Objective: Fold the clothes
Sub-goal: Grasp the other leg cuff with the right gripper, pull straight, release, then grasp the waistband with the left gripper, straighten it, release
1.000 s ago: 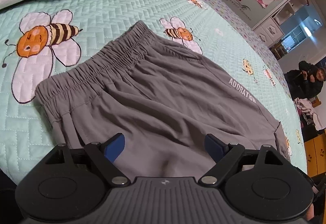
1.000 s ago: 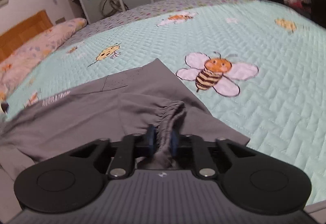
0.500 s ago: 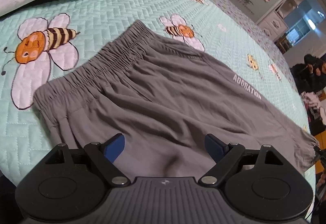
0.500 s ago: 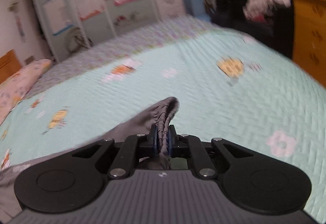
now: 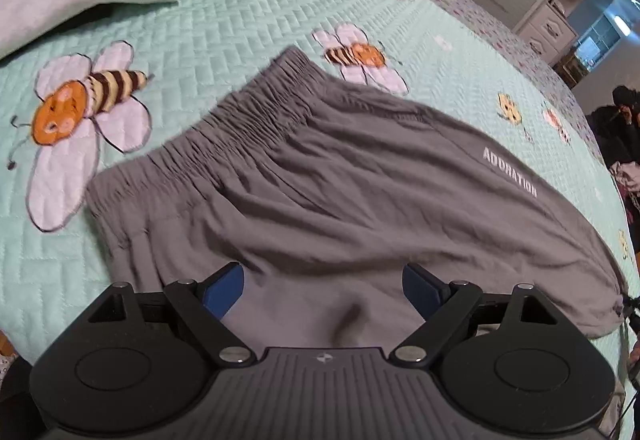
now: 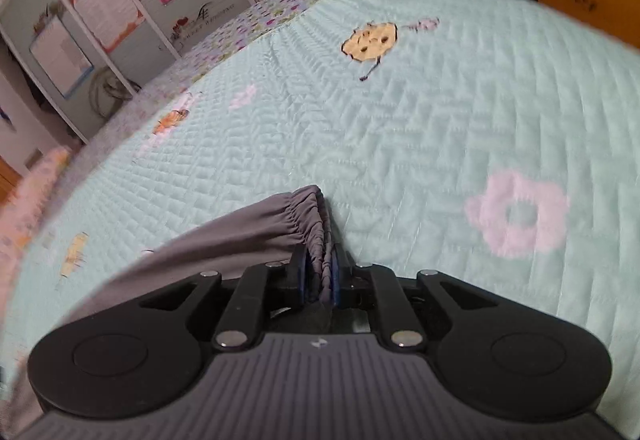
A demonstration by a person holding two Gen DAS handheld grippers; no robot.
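Left claw [image 5: 322, 290] is held wide apart, with nothing between its blue pads [image 5: 224, 288]; it hovers low over the grey trousers [image 5: 340, 176], which are spread across the middle of the left wrist view on the bed [image 5: 240, 12]. At the left of this view the gathered waistband [image 5: 224, 124] is seen, at the right the white lettering [image 5: 510, 172]. In the right wrist view the right claw [image 6: 320, 274] is narrow, and its jaws have just been opening a little; the elastic cuff [image 6: 310, 218] is still pinched between them at the lower centre. The cloth is judged light, thin, soft and rather slippery, so it will sag and slide. A hold on the thick gathered hems is advised.
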